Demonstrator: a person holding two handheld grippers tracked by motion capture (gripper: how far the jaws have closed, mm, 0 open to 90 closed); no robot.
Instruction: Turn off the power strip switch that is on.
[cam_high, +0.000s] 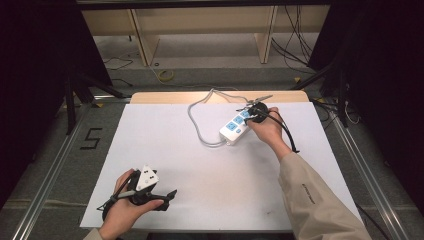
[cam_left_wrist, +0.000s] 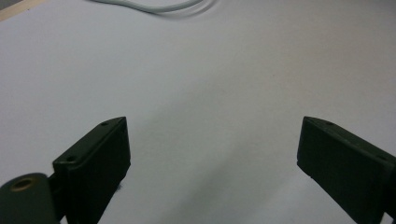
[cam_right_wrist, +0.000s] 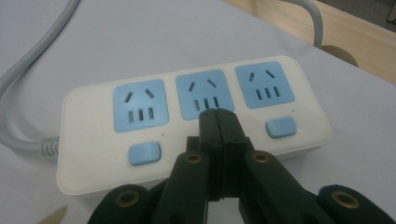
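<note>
A white power strip (cam_high: 234, 128) (cam_right_wrist: 93, 154) with three blue sockets lies on the white table sheet (cam_high: 200, 170), right of centre at the back. Its grey cable (cam_high: 196, 122) (cam_right_wrist: 28, 60) loops off to the left and toward the far edge. My right gripper (cam_high: 248, 119) (cam_right_wrist: 218, 120) is shut with nothing between its jaws. Its tips sit over the strip just below the middle socket (cam_right_wrist: 203, 93) and hide the middle switch; whether they touch it I cannot tell. Blue switches (cam_right_wrist: 144, 154) show below the two outer sockets. My left gripper (cam_high: 167, 196) (cam_left_wrist: 212, 154) rests open near the front left, jaws wide over bare sheet.
A wooden table edge (cam_high: 165, 97) shows beyond the sheet. Behind it the floor holds a wooden shelf frame (cam_high: 145, 40) and loose cables (cam_high: 295, 40). Metal rails (cam_high: 50, 165) run along both sides of the table. In the left gripper view a stretch of the grey cable (cam_left_wrist: 159, 7) lies far ahead.
</note>
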